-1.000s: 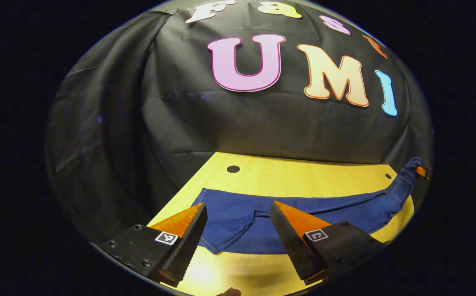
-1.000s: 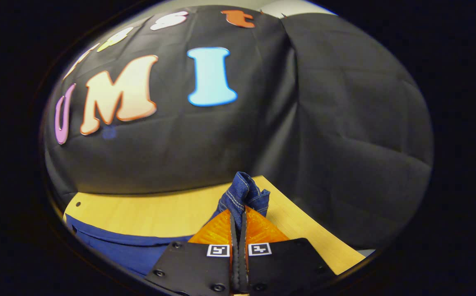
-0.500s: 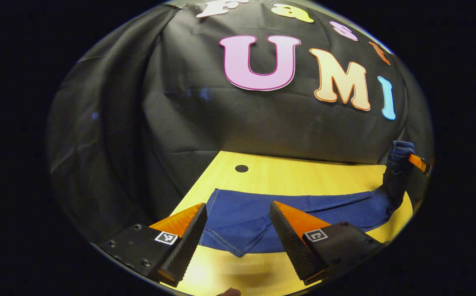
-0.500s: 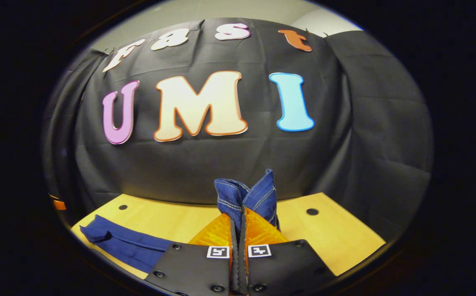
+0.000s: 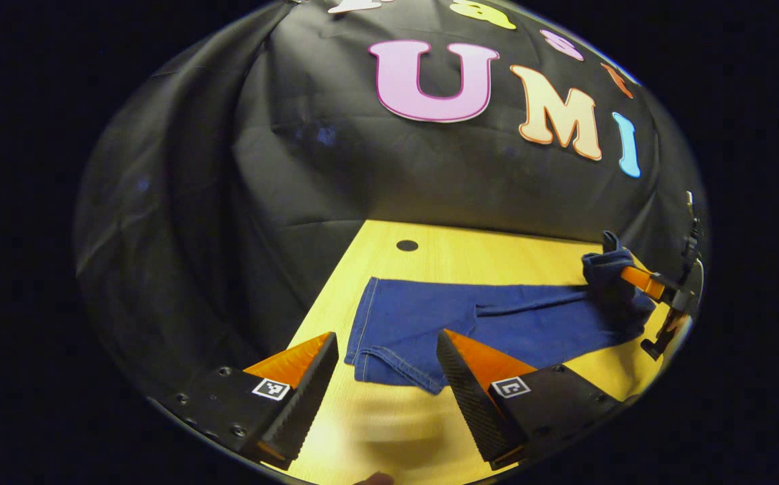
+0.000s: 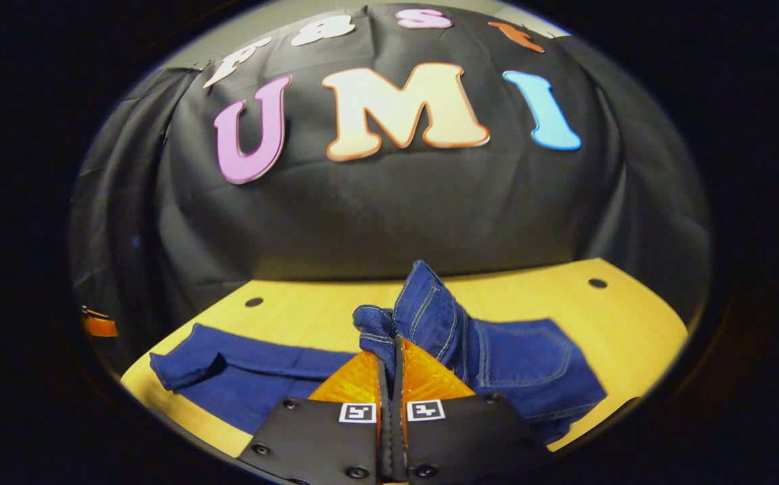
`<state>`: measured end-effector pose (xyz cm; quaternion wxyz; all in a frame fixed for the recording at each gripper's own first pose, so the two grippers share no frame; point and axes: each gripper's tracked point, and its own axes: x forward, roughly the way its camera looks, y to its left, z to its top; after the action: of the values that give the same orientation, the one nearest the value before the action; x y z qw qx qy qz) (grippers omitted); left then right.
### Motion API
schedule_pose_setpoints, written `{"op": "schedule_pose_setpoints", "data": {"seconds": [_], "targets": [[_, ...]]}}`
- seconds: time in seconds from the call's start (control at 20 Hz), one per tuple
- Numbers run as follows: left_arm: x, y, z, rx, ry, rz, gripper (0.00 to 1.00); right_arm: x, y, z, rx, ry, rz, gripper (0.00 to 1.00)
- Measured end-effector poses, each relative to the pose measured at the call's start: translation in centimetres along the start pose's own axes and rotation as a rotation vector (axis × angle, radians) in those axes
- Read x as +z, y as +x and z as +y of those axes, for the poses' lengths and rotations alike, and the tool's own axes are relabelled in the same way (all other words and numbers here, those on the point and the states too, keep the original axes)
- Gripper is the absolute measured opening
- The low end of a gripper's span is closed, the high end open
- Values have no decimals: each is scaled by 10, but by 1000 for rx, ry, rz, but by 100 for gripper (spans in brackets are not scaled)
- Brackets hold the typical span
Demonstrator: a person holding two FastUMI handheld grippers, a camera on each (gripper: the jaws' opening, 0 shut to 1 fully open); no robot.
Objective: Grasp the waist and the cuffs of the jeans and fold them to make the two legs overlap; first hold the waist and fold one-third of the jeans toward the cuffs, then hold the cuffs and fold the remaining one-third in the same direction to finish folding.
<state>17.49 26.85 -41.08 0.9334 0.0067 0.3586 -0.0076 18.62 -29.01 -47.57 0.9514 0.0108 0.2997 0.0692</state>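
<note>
moved: since a second earlier the right gripper [image 6: 389, 367] had carried the waist end inward over the legs, and the cuff end had come nearer the left gripper [image 5: 386, 367].
jeans: the jeans [image 5: 483, 323] lay along the table [image 5: 483, 252], legs overlapped, waist lifted in a bunch.
right fingers: clamped together on the waist fabric, probably to lay the first third toward the cuffs.
left fingers: apart, holding nothing, poised just over the cuff end, likely ready to pin or take it.
edges: the cuff hem sat near the table's front edge.
room: bare table behind the jeans and beyond the waist gave space to set the fold down.
</note>
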Motion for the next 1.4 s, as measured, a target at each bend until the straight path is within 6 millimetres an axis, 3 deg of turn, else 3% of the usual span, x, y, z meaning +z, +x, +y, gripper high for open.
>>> {"op": "schedule_pose_setpoints", "data": {"seconds": [0.1, 0.15, 0.3, 0.35, 0.6, 0.85, 1.0, 1.15, 1.3, 1.35, 1.4], "targets": [[-15, 11, 1, -30, 35, 40, 93, -8, 5, -2, 17, -8, 75, 2], [-23, 17, 3, -41, 56, 63, 93, -7, 6, -4, 28, -5, 106, 10], [-41, 35, 8, -75, 101, 116, 93, 38, 1, -9, 45, -36, 35, 72], [-45, 44, 10, -86, 107, 138, 93, 39, -16, -7, 45, -38, 28, 92], [-68, 92, 34, -90, 193, 250, 96, 63, -39, -36, -34, -67, 5, 91], [-74, 109, 26, -177, 279, 344, 96, 67, -54, -57, -90, -84, 14, 91], [-80, 106, 20, -233, 139, 408, 89, 59, -57, -59, -97, -86, 40, 92], [-84, 103, 11, -286, 152, 420, 63, 54, -59, -58, -95, -85, 55, 87], [-83, 104, -2, -270, 117, 418, 14, 55, -61, -58, -88, -82, 53, 91], [-83, 104, 1, -246, 101, 422, 13, 56, -62, -57, -84, -81, 47, 91], [-81, 105, 0, -228, 90, 424, 0, 59, -64, -56, -81, -83, 44, 91]]}}
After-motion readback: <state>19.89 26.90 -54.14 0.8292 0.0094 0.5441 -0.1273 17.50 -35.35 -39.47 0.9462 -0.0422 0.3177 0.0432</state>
